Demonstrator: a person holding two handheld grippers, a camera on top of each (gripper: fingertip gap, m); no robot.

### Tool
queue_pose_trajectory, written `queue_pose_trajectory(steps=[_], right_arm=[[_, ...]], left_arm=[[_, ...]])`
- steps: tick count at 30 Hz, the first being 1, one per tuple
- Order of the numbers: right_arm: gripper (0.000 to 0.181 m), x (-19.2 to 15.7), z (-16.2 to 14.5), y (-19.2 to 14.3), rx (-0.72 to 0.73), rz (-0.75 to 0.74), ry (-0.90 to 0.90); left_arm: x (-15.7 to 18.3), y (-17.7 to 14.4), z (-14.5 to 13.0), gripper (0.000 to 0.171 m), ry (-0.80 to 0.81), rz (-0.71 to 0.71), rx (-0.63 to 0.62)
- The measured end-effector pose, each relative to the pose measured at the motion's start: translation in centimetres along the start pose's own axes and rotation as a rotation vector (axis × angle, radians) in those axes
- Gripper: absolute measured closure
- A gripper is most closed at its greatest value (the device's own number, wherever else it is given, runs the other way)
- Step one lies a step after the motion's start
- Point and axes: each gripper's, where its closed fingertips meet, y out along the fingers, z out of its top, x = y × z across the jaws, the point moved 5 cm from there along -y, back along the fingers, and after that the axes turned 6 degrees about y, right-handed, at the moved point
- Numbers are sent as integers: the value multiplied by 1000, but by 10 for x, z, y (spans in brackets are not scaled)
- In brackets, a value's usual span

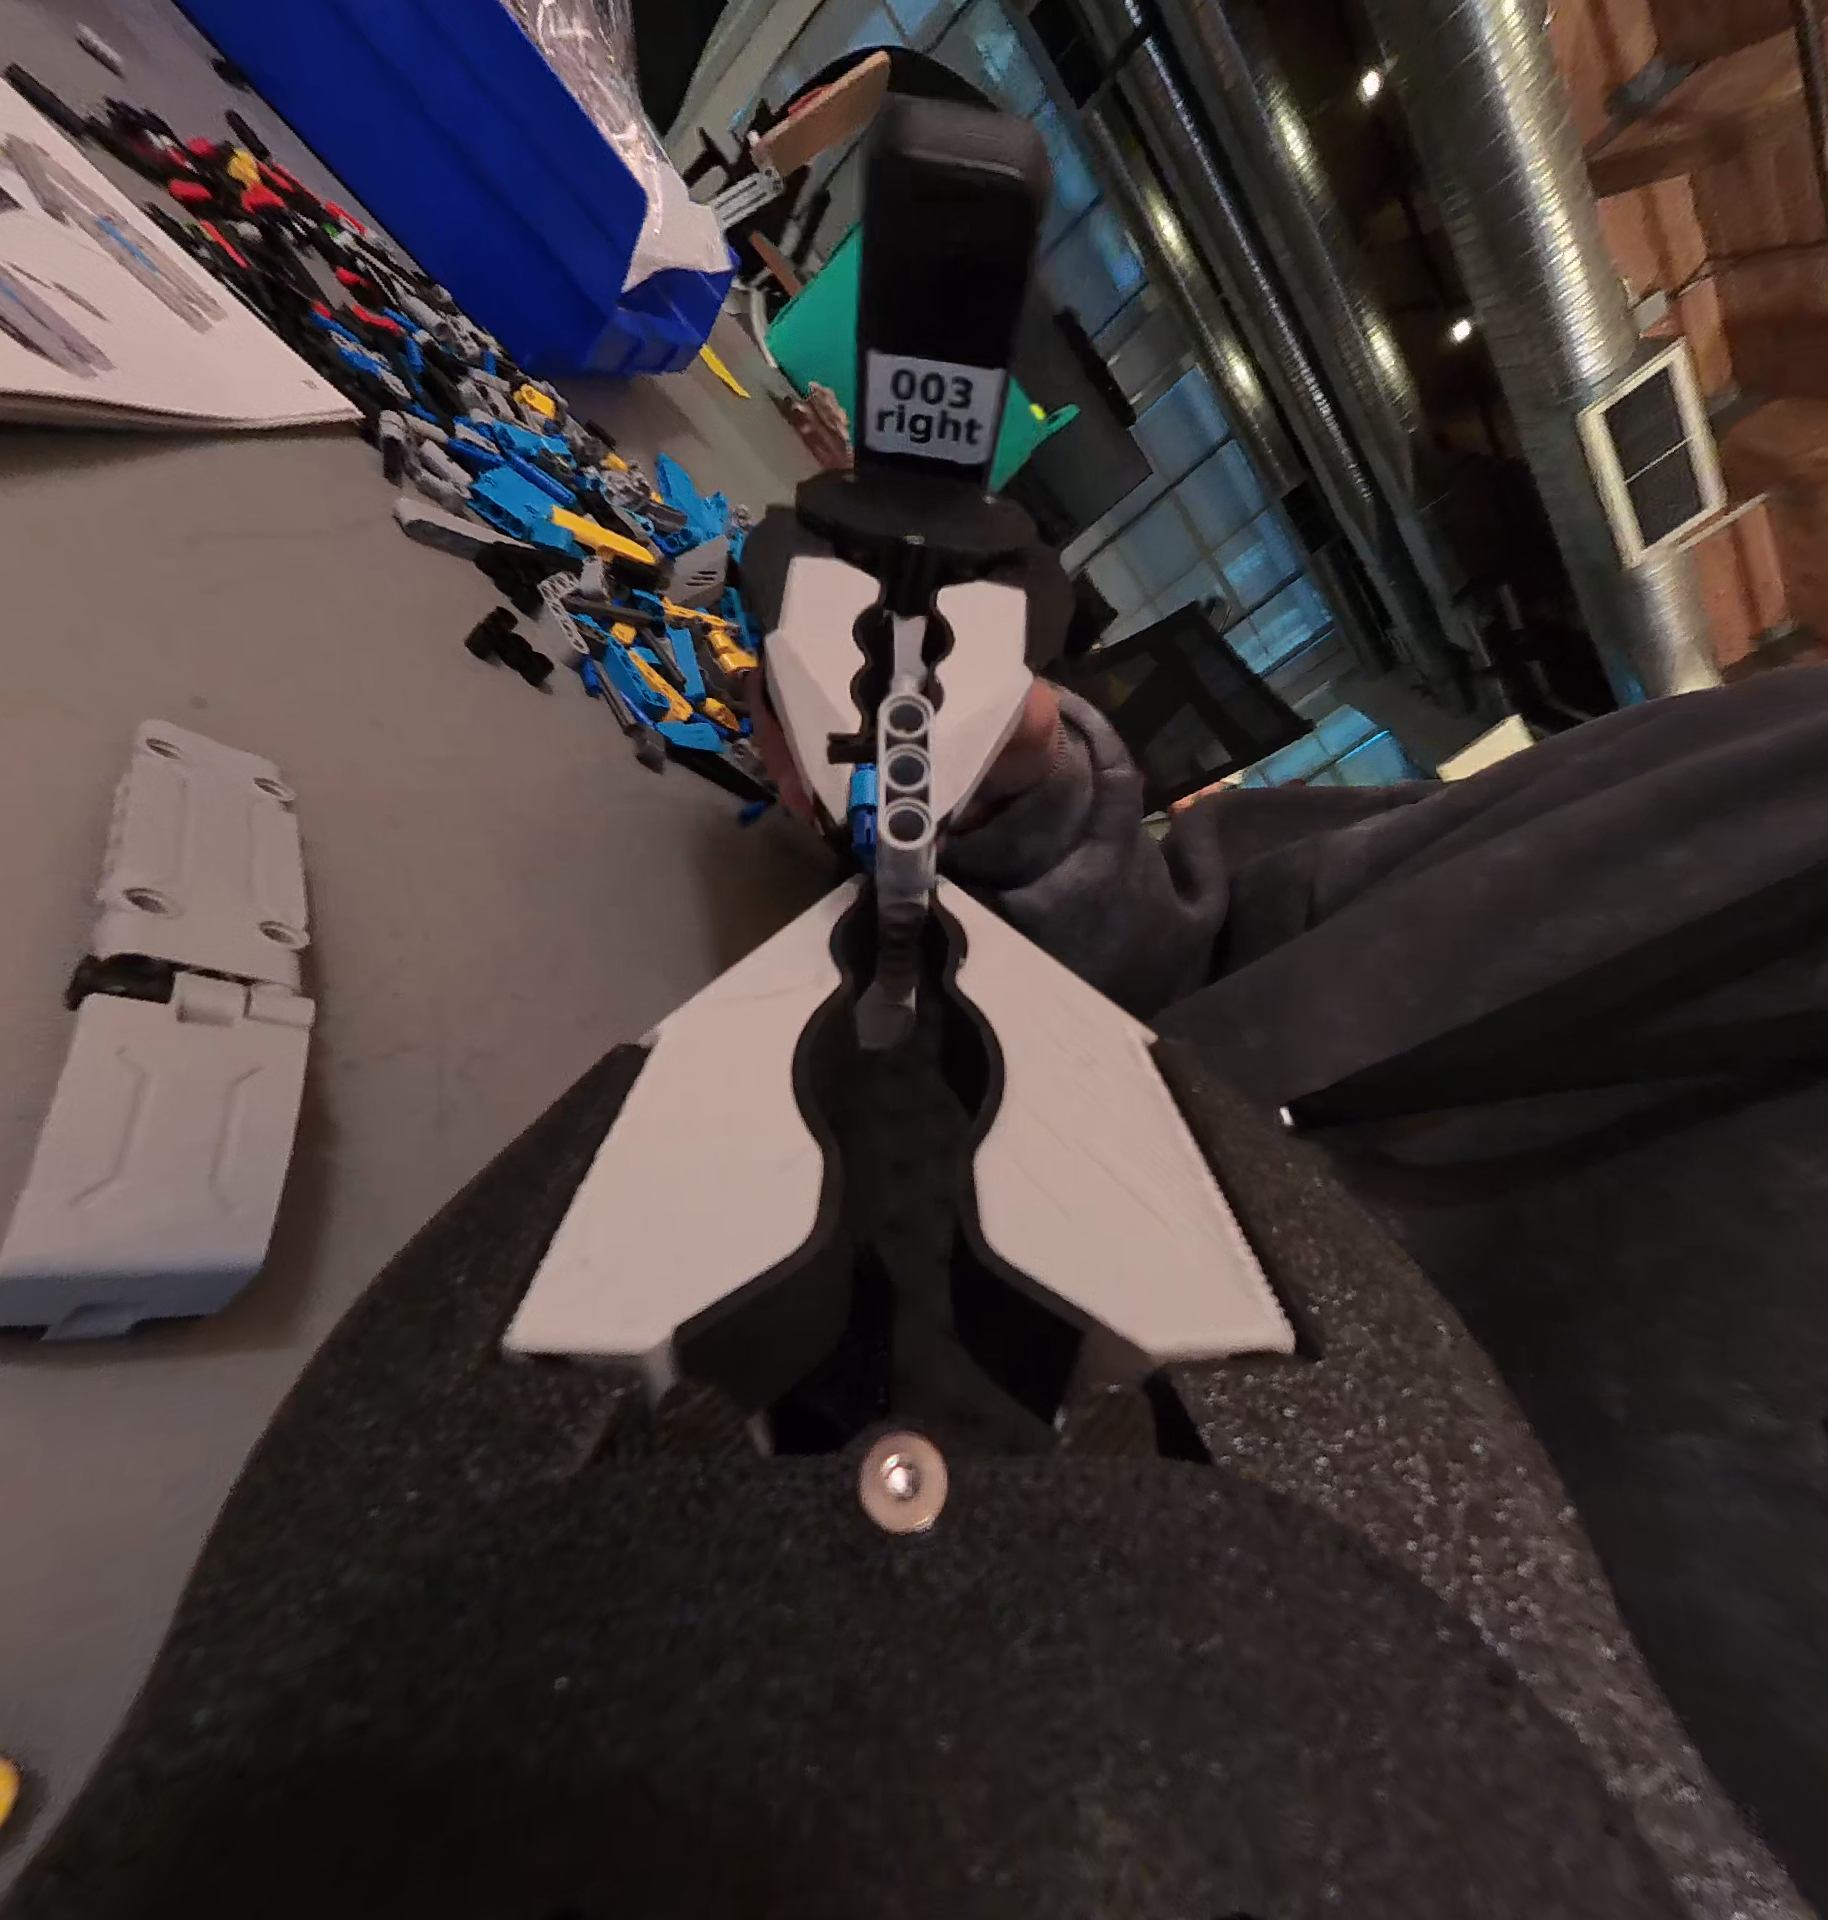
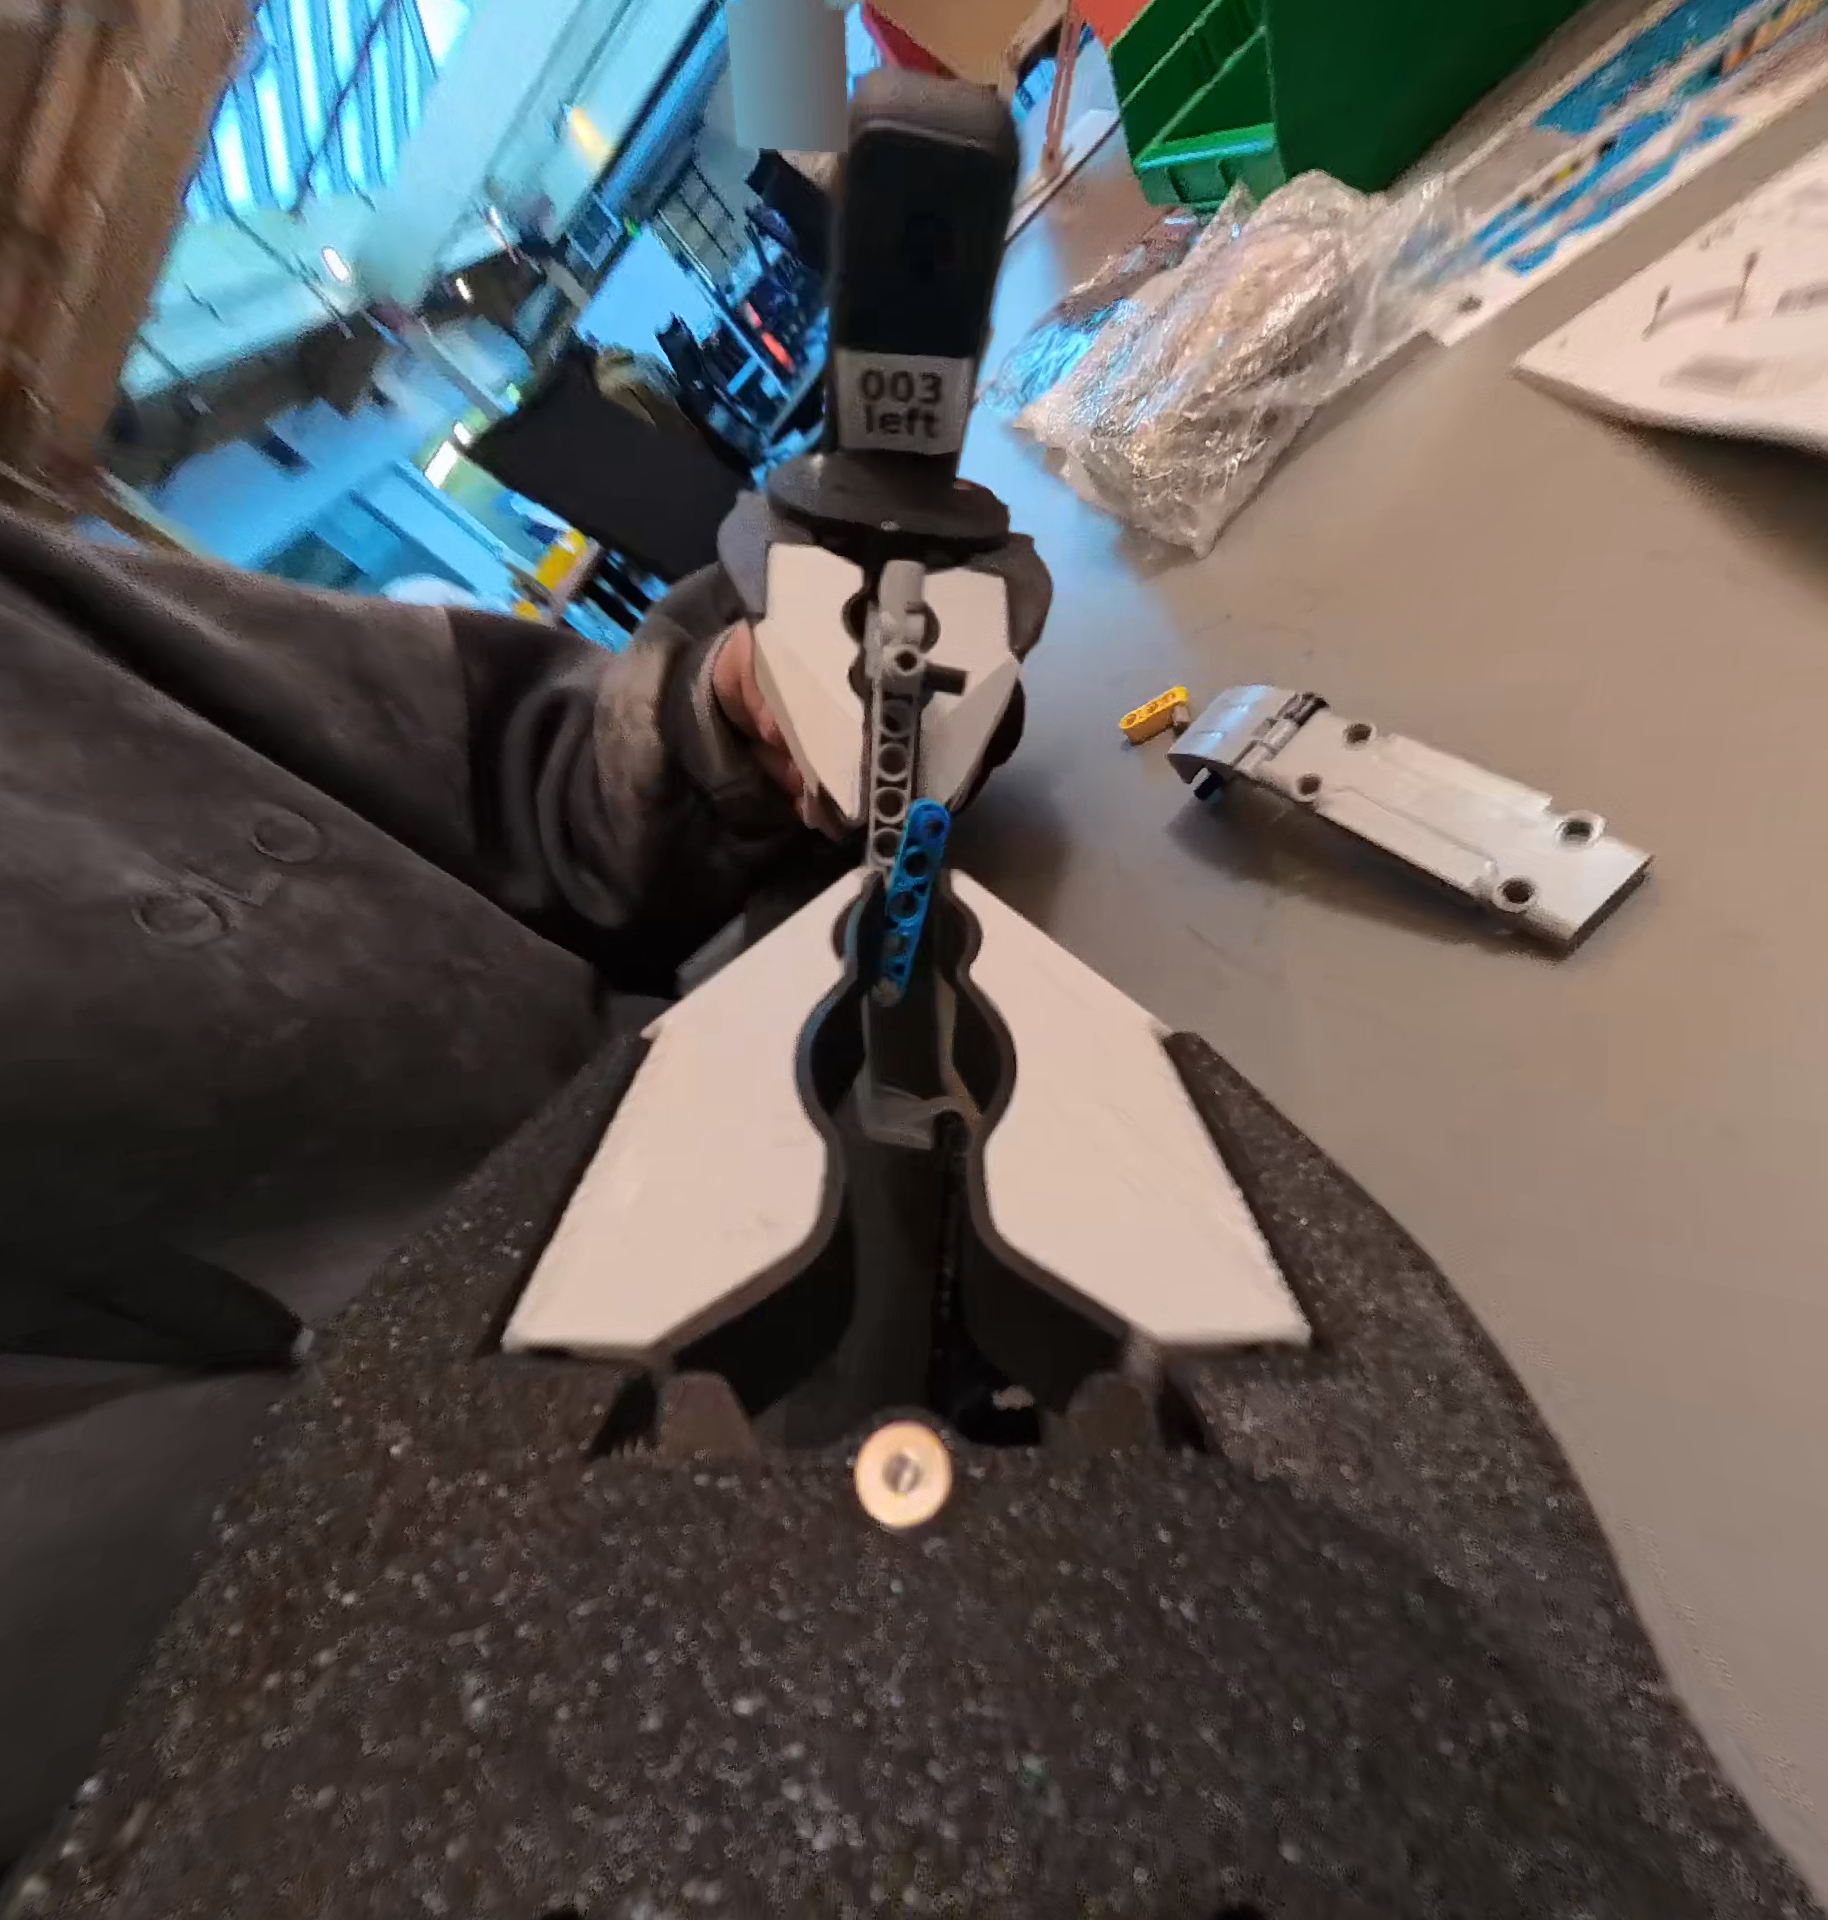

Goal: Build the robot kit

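My two grippers face each other tip to tip above the grey table [image 1: 390, 831]. My left gripper [image 1: 897, 904] is shut on the near end of a grey beam with holes [image 1: 908, 769]. A small blue pin [image 1: 861, 800] sticks out of the beam's left side. My right gripper [image 1: 902, 821] is shut on the beam's far end. In the right wrist view my right gripper [image 2: 905, 883] is shut on the grey beam [image 2: 894, 748] where a thin blue beam [image 2: 915, 894] lies against it. My left gripper [image 2: 894, 816] holds the other end.
A pile of loose blue, yellow, red and black bricks [image 1: 577, 540] lies by a booklet [image 1: 79, 270] and a blue bin [image 1: 453, 156]. A grey hinged panel [image 1: 172, 1029] [image 2: 1409, 821] lies flat beside a yellow piece [image 2: 1154, 717]. Plastic bags [image 2: 1201, 332] and green bins [image 2: 1305, 94] stand behind. A dark sleeve [image 2: 266, 831] is close. The grippers are tip to tip, or close to it.
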Motion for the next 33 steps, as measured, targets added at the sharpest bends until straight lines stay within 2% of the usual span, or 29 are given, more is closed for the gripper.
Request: queue_pose_trajectory(steps=[2, 7, 15, 20, 23, 26, 33], right_arm=[[175, 1, -1, -1, 8, 45, 65], [175, -6, -2, -3, -24, 4, -48], [175, -2, -4, -2, -28, -2, -15], [164, -6, 4, -1, 39, 25, -16], [165, -5, 8, 0, 82, 24, -12], [175, -4, 9, 0, 94, 16, -8], [175, -3, 7, 0, 81, 0, -26]], left_arm=[[3, 1, -1, 165, 54, 27, -17], [0, 0, -2, 165, 11, 7, -18], [-1, 2, -3, 166, 18, 19, -29], [-2, 0, 0, 165, 7, 13, -5], [-1, 1, -1, 165, 11, 11, -17], [-1, 1, -2, 165, 14, 8, -19], [-1, 2, -2, 166, 19, 14, -26]])
